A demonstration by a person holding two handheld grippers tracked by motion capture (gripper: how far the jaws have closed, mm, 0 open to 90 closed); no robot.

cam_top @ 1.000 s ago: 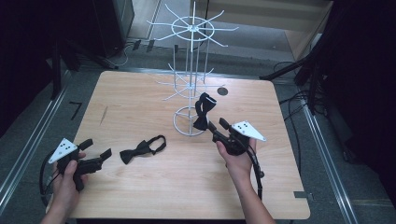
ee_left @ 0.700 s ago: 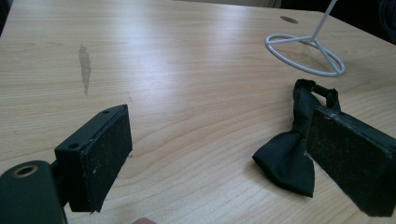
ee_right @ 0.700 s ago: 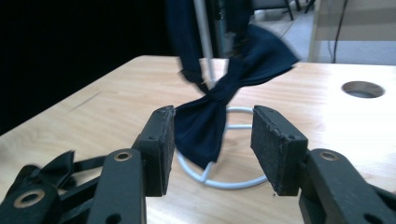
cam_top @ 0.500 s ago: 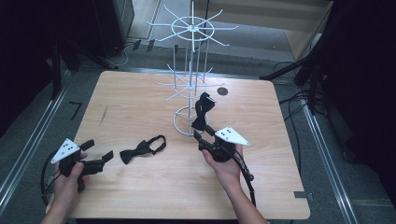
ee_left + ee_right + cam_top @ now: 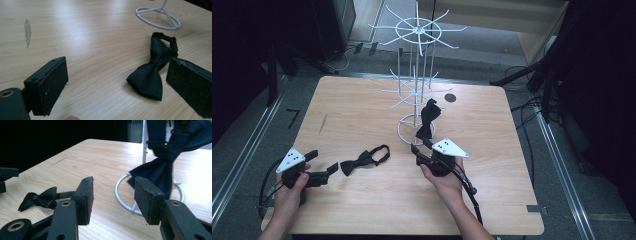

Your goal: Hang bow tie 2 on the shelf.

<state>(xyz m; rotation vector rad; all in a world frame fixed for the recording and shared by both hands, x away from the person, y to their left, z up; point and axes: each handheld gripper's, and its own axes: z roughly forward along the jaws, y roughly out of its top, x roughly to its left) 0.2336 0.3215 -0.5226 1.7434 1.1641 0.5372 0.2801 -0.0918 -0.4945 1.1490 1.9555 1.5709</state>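
Black fabric bow tie (image 5: 362, 160) flat near worktop's front-left corner, just ahead of left gripper (image 5: 324, 172), agape, empty. Right gripper (image 5: 418, 150) half-open, empty, near second dark bow tie (image 5: 428, 117) hanging on white wire rack (image 5: 414, 75).

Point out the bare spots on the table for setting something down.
Free: the far-left wood between the table edge and the white rack, and the near strip in front of both hands. Crowded: the rack's base ring, its hanging bow tie and the lying bow tie.
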